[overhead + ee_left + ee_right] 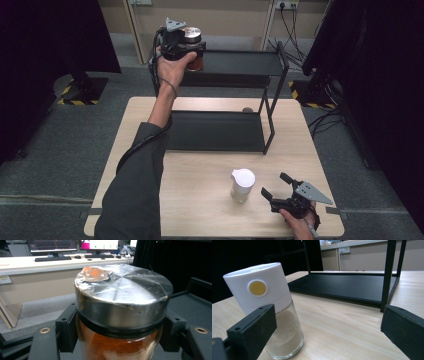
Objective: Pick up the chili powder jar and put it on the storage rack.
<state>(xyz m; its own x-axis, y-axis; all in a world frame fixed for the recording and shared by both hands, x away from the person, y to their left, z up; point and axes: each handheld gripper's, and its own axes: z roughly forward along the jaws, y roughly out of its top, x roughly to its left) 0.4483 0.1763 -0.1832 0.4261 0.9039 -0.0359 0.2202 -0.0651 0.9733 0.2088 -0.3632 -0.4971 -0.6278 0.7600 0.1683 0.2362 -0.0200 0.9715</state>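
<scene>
A glass spice jar [193, 47] with a silver lid and orange-red powder is held at the left end of the black rack's top shelf [240, 62]. My left gripper [181, 46] is shut on it; in the left gripper view the jar [120, 315] sits clamped between both jaws just under the lid. A white-capped glass shaker [242, 185] with pale powder stands on the wooden table [200, 210]. My right gripper [276, 187] is open just right of it, lying low near the front edge. In the right gripper view the shaker [269, 312] stands by the left jaw.
The black two-tier rack stands at the back of the table; its lower shelf [215, 131] is bare, with upright posts [272, 107] at its right end. Black curtains flank both sides. Cables [292, 22] hang by the back wall.
</scene>
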